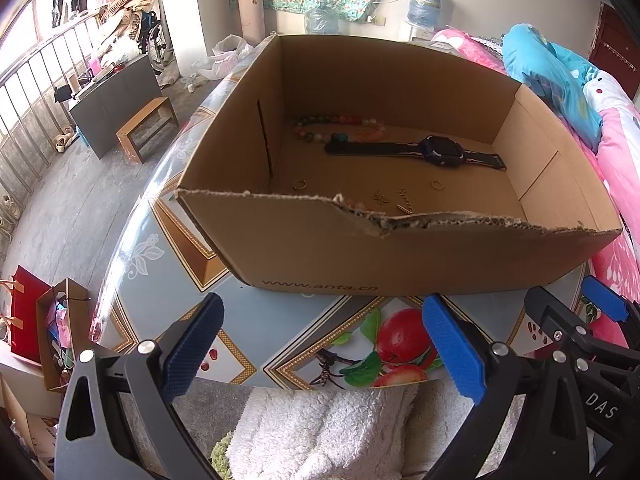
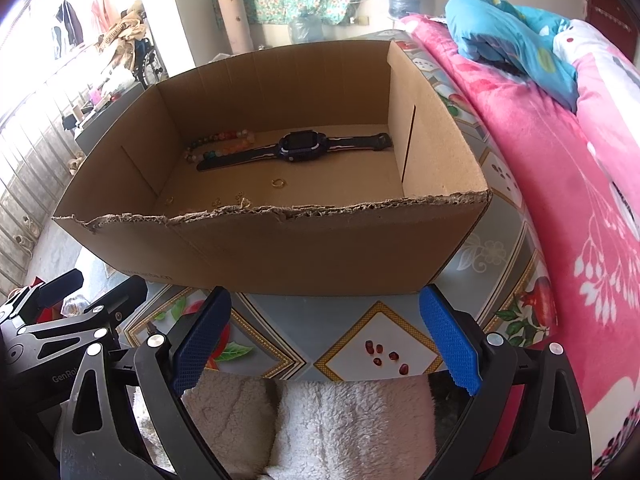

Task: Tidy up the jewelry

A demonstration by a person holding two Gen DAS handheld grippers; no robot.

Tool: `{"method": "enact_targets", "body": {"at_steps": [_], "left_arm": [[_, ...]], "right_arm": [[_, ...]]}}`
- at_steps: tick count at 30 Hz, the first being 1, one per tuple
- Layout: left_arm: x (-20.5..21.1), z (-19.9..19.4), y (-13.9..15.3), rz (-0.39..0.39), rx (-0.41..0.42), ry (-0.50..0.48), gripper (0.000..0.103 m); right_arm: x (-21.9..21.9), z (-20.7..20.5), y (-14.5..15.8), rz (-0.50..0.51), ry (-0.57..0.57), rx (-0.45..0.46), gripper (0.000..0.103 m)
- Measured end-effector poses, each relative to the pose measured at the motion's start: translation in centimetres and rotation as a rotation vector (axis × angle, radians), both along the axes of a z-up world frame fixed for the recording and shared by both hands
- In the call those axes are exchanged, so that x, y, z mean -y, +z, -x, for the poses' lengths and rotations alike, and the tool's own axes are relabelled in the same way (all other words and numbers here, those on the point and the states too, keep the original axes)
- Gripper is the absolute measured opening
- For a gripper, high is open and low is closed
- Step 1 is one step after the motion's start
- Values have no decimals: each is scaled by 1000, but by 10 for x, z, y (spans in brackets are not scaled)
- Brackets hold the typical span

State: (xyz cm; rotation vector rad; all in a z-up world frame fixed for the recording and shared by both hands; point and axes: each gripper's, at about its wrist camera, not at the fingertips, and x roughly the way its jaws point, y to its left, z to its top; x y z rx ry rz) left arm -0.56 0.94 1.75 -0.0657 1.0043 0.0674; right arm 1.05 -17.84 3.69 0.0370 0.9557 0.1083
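Observation:
An open cardboard box with a torn front rim stands on the patterned table. Inside lie a dark blue watch, a string of coloured beads, two gold rings and small gold chain pieces. My left gripper is open and empty, held in front of the box over the table's near edge. My right gripper is likewise open and empty, just right of the left one.
The table has a glossy fruit-print cover. A white fluffy cloth lies below both grippers. A bed with pink and blue bedding runs along the right. Paper bags stand on the floor at left.

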Motion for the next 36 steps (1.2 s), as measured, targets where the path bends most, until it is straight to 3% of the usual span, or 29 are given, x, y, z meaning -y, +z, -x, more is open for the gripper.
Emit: {"method": "enact_targets", "body": {"at_steps": [36], "left_arm": [[0,0,-1,1,-2,3,97]], "right_arm": [[-3,0,-3,-1,-7,-4,91]]}}
